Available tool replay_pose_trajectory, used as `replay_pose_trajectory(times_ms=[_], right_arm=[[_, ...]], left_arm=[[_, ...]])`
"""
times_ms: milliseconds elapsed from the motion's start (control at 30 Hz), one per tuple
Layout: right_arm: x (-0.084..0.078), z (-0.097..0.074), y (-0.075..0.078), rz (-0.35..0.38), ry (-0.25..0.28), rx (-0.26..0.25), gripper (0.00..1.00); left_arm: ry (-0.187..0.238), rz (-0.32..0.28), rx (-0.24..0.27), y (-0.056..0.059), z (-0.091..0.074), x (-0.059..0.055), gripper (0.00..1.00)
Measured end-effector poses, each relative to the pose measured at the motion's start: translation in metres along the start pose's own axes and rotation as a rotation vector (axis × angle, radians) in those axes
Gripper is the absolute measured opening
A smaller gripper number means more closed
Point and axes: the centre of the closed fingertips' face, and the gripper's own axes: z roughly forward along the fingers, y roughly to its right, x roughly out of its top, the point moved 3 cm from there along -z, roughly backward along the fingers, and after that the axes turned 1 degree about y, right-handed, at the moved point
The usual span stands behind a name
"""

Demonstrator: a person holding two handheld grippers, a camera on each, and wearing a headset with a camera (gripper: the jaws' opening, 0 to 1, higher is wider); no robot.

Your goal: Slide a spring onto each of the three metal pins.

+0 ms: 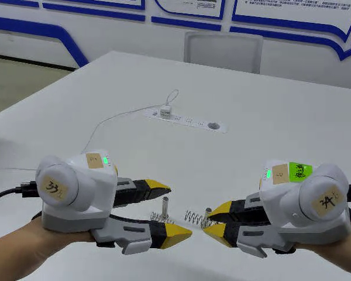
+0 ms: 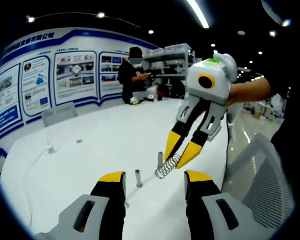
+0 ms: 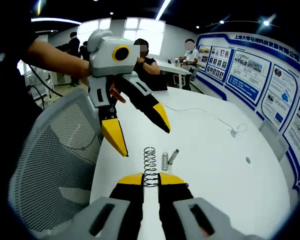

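**A:** The right tool [image 3: 151, 180] is seen closed narrow on a spring [image 3: 150, 167]. It is gripped by one end, with the coils stretched out ahead of the yellow tips.

**B:** And in the head view that spring is held low over the white worktop [image 1: 251, 117], just beside a short metal pin [image 1: 208, 212]. Whether coil and pin are touching cannot be told.

**A:** The left tool [image 2: 155, 177] is spread wide, and nothing is held between its tips.

**B:** A second pin [image 1: 165, 206] is seen standing upright on the worktop just ahead of those open jaws, apart from the gripped spring.

**A:** A smaller spring [image 3: 165, 161] is spotted right beside that second pin, down near its base.

**B:** The two tools are pointed towards each other, with both pins between them.
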Motion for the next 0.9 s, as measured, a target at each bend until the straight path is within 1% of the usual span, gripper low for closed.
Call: replay_pose_trajectory(times_ms=[133, 300, 467, 700, 800, 900], right_arm=[[0.003, -0.002, -0.001, -0.024, 0.001, 0.003, 0.11], [0.002, -0.003, -0.002, -0.057, -0.010, -0.001, 0.11], [0.004, -0.004, -0.004, -0.075, -0.006, 0.006, 0.11], [0.004, -0.003, -0.009, -0.103, -0.010, 0.018, 0.11], [0.004, -0.003, -0.011, -0.111, -0.011, 0.026, 0.11], [0.003, -0.003, -0.011, -0.124, -0.019, 0.028, 0.11]], left_arm=[[0.001, 0.009, -0.017, 0.002, 0.004, 0.001, 0.44], [-0.018, 0.038, -0.040, 0.006, 0.009, 0.001, 0.40], [-0.034, 0.053, -0.069, 0.012, 0.012, 0.000, 0.36], [-0.043, 0.067, -0.082, 0.015, 0.013, -0.001, 0.29], [-0.049, 0.073, -0.096, 0.018, 0.013, -0.001, 0.23], [-0.051, 0.083, -0.112, 0.021, 0.014, -0.002, 0.20]])
